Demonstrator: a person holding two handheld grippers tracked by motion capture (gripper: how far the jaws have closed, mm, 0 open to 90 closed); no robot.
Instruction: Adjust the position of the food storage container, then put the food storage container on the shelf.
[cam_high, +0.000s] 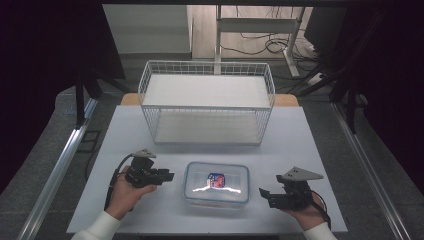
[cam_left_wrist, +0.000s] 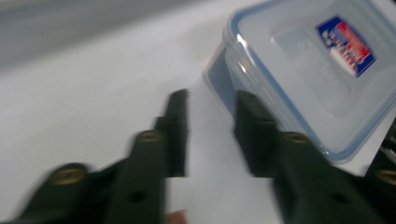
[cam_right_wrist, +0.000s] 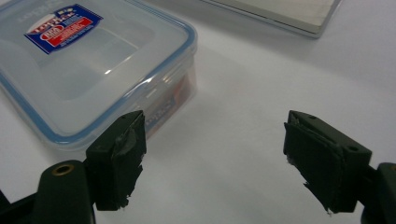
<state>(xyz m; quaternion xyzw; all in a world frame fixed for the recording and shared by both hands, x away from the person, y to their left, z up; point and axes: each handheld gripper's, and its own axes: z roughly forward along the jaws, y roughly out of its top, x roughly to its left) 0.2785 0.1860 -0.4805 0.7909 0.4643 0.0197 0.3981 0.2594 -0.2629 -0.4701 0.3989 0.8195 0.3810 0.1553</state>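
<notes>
Both grippers sit low at the near edge – left gripper (cam_high: 168, 176) w/ jaws partly open, nothing between them, tips just beside the left end of the clear lidded box (cam_high: 216, 183); right gripper (cam_high: 263, 192) w/ jaws spread wide, empty, near the box's right end. Box rests mid-table (cam_high: 300, 150), in front of the wire basket (cam_high: 207, 102). Risks, imo: left jaws look too narrow for the wall, so they'd shove the box sideways; smooth lid – pads could slip; uneven squeeze tilts it.
</notes>
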